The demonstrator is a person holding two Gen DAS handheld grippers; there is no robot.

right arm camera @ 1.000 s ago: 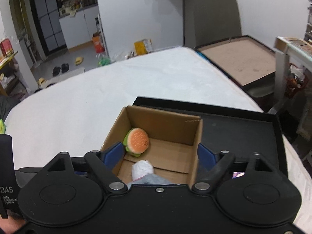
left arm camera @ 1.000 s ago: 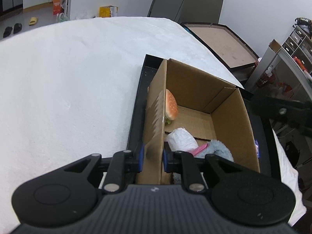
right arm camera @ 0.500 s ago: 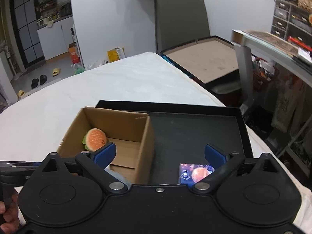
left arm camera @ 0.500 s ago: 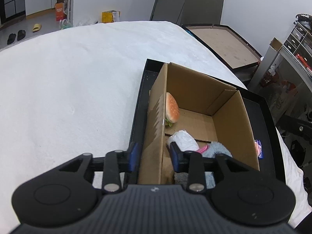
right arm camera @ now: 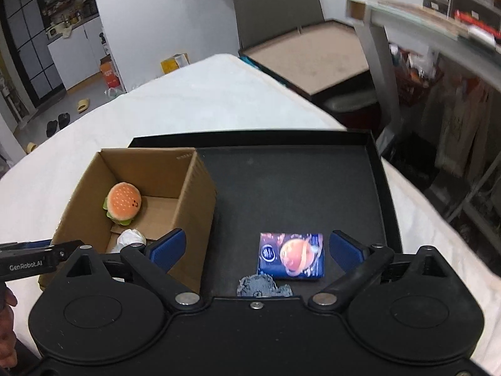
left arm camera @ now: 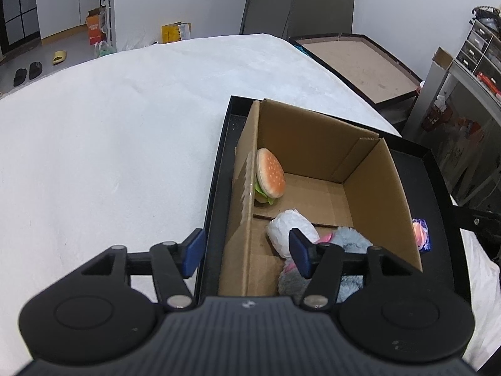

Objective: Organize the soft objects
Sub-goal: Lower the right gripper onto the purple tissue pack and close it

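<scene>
An open cardboard box (left arm camera: 385, 169) (right arm camera: 194, 188) stands at the left of a black tray (left arm camera: 216, 169) (right arm camera: 288, 185). In it lie a plush burger (left arm camera: 270, 176) (right arm camera: 123, 200), a white soft object (left arm camera: 286, 228) (right arm camera: 130, 238) and a grey-pink fluffy toy (left arm camera: 350, 241). My left gripper (left arm camera: 245, 252) is open, its jaws astride the box's left wall. My right gripper (right arm camera: 255, 246) is open above a blue packet (right arm camera: 291, 255) (left arm camera: 421, 235) and a grey patterned cloth (right arm camera: 264, 286) on the tray.
The tray rests on a white cloth-covered table (left arm camera: 109, 125) (right arm camera: 219, 100). A dark chair (left arm camera: 297, 3) and a framed board (left arm camera: 357, 59) stand beyond the table. Shelving with clutter (right arm camera: 438, 62) is at the right.
My left gripper has opened and let go of the box's left wall. My right gripper has swung right, from over the box to over the blue packet and grey cloth.
</scene>
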